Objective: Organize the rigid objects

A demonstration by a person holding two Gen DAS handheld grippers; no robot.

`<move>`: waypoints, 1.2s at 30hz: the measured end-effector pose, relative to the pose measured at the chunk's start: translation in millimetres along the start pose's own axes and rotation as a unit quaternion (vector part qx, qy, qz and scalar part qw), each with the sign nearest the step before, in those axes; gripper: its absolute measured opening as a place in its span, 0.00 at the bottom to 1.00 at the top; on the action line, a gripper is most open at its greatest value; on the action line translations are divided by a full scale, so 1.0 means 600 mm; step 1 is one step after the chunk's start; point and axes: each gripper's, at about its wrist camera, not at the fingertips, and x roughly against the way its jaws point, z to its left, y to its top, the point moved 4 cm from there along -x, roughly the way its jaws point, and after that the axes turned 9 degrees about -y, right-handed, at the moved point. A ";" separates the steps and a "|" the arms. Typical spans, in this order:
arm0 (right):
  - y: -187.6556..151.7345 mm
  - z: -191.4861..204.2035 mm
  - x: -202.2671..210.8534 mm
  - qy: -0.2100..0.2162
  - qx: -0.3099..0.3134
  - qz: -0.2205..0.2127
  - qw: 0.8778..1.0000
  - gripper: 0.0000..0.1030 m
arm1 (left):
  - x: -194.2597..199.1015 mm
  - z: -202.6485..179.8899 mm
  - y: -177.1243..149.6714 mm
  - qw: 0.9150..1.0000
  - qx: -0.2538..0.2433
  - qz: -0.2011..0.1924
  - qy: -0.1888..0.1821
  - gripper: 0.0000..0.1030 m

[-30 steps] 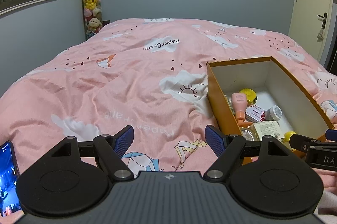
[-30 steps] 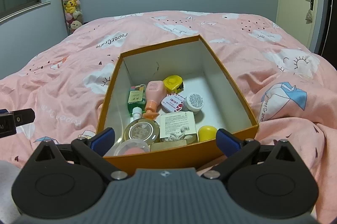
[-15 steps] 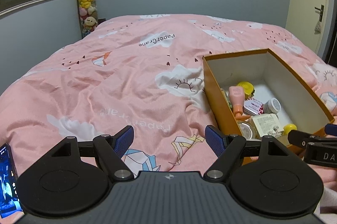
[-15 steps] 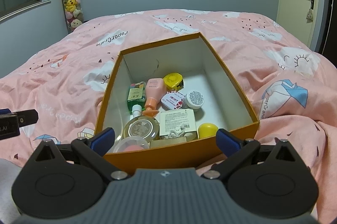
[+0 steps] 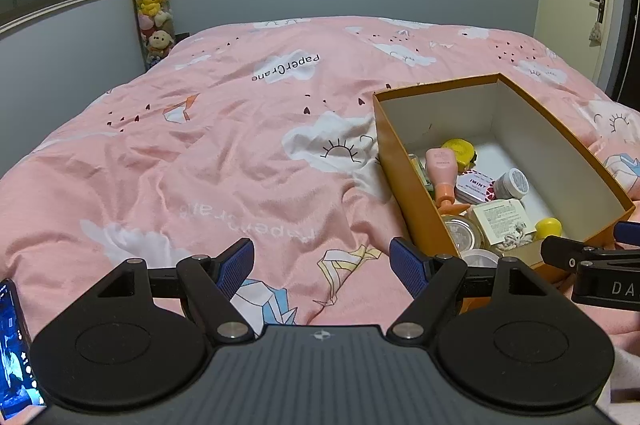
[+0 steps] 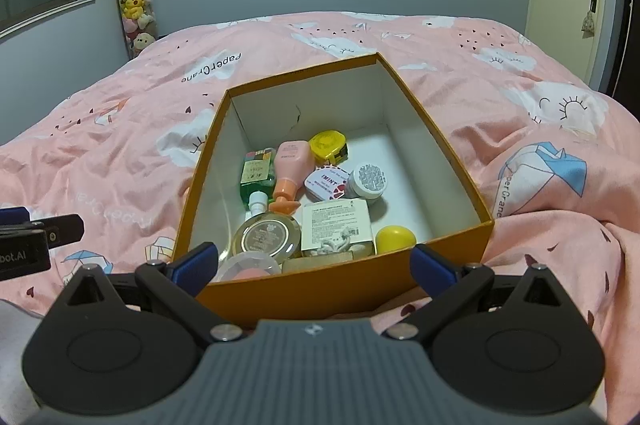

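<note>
two grippers hover over a pink quilt [image 5: 240, 161], each empty with its jaws spread wide; the left gripper [image 5: 321, 263] sits above bare bedding, just left of the orange box [image 6: 452, 153]; the right gripper [image 6: 313, 262] faces the box's near wall; inside the box, bunched toward the near end, lie a pink bottle [image 6: 291, 165], a green bottle [image 6: 257, 177], a yellow tape measure [image 6: 328, 144], a mint tin [image 6: 326, 181], a small jar [image 6: 370, 180], a round compact [image 6: 267, 236], a white carton [image 6: 336, 225] and a yellow ball [image 6: 394, 239].

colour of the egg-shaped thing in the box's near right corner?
Yellow; the smooth plastic egg shows best in the right wrist view.
</note>
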 end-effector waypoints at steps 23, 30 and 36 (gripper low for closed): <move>-0.002 0.001 -0.003 0.000 0.003 0.002 1.000 0.97 | 0.005 -0.004 0.005 1.000 -0.006 -0.003 0.006 0.88; -0.001 0.001 -0.003 0.000 0.003 0.003 1.000 0.97 | 0.004 -0.002 0.004 1.000 -0.004 -0.002 0.008 0.88; -0.001 0.001 -0.002 0.000 0.003 0.003 1.000 0.97 | 0.006 -0.002 0.005 1.000 -0.006 -0.004 0.008 0.89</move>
